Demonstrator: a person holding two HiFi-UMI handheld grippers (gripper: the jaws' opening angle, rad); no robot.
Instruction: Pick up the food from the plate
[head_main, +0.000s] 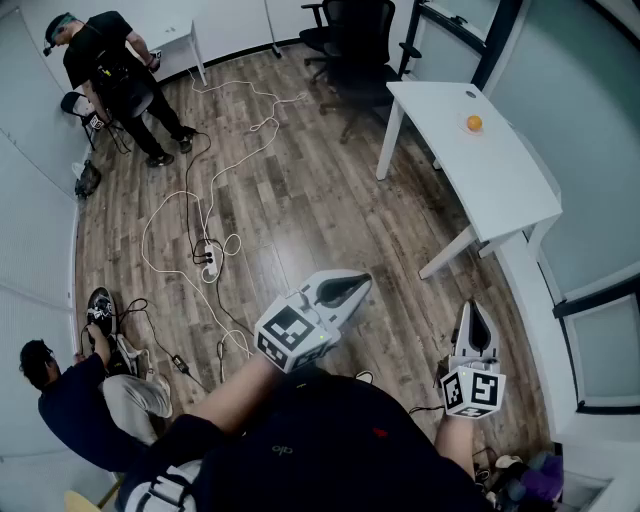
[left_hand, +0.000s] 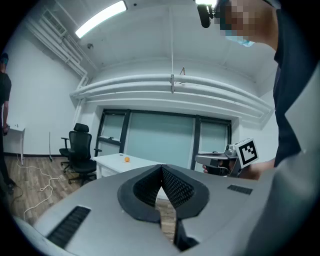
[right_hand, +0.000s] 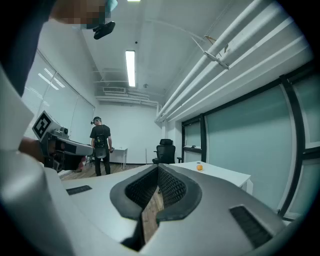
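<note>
In the head view the left gripper (head_main: 350, 290) sits at lower centre and the right gripper (head_main: 472, 318) at lower right. Both are grey plastic bodies, each with a white cube of black square markers. The food (head_main: 474, 123), a small round orange thing, lies on a pale plate (head_main: 463, 128) on the white tabletop (head_main: 490, 180) at upper right, well apart from both grippers. Bare wood-plank floor (head_main: 300, 210) lies between them. White and black cables (head_main: 190, 205) loop across the planks at centre left, beside a power strip (head_main: 208, 258). Black office chairs (head_main: 355, 45) stand at the top, just left of the tabletop. One person (head_main: 112, 70) stands at upper left and another (head_main: 75, 405) crouches at lower left.

In the left gripper view the black, ribbed fingers (left_hand: 176, 188) of the left gripper (left_hand: 161, 171) meet at their tips with nothing between them. The food (left_hand: 127, 159) shows as an orange dot on the tabletop (left_hand: 140, 163) at centre left, past a chair (left_hand: 80, 152). The right gripper (left_hand: 222, 162) is at the right.

In the right gripper view the right gripper (right_hand: 158, 170) has its ribbed fingers (right_hand: 172, 187) together and empty. The food (right_hand: 199, 167) rests on the tabletop (right_hand: 222, 174) at centre right. A chair (right_hand: 165, 149) and the standing person (right_hand: 101, 145) are further left.
</note>
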